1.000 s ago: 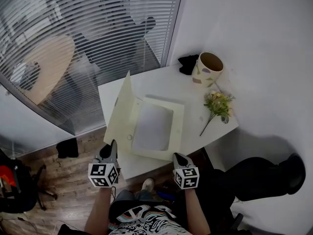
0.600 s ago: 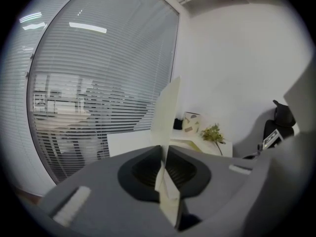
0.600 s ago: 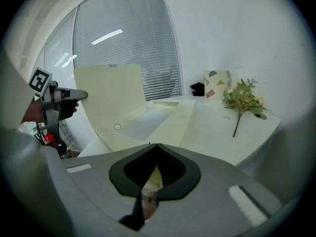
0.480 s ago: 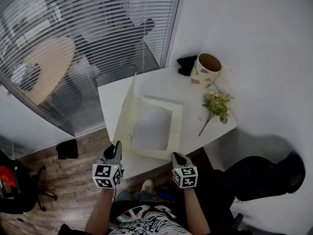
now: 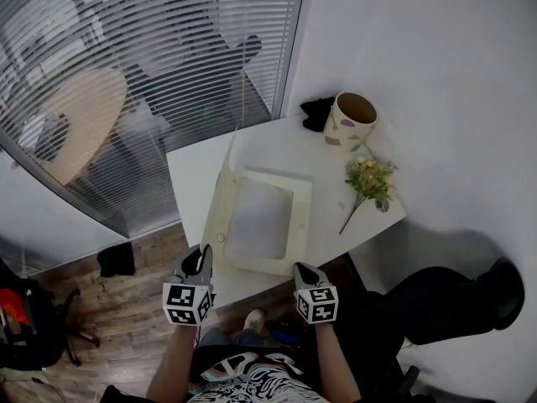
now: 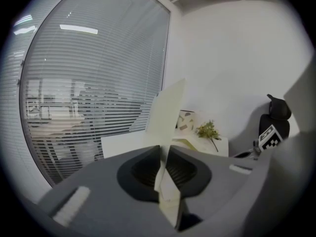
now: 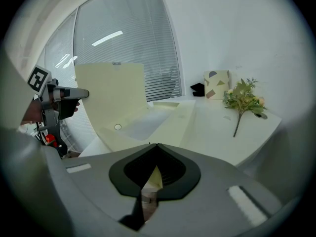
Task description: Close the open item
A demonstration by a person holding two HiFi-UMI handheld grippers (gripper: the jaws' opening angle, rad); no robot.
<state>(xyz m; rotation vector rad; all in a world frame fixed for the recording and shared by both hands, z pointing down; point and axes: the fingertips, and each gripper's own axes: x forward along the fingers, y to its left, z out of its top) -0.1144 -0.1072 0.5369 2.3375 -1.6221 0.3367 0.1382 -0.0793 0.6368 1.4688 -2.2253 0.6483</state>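
A cream folder [image 5: 267,218] lies open on the white table [image 5: 191,175]. Its left cover [image 5: 225,187] stands almost upright. My left gripper [image 5: 203,253] is at the table's near edge by the cover's lower corner. In the left gripper view the cover [image 6: 166,110] runs slantwise through the narrow gap of the left gripper [image 6: 164,149], whose jaws are opening. My right gripper [image 5: 303,269] hovers near the folder's front right corner, shut and empty; its tips meet in the right gripper view [image 7: 157,145]. From that side the raised cover [image 7: 111,93] stands over the folder's base [image 7: 148,123].
A patterned paper cup [image 5: 353,120] and a black object [image 5: 317,111] stand at the table's far right corner. A small flower sprig [image 5: 369,180] lies right of the folder. Window blinds [image 5: 126,65] run along the left, a white wall on the right.
The folder's left cover has swung up from leaning outward to almost vertical. My left gripper has shifted slightly right and toward me. The right gripper has barely moved.
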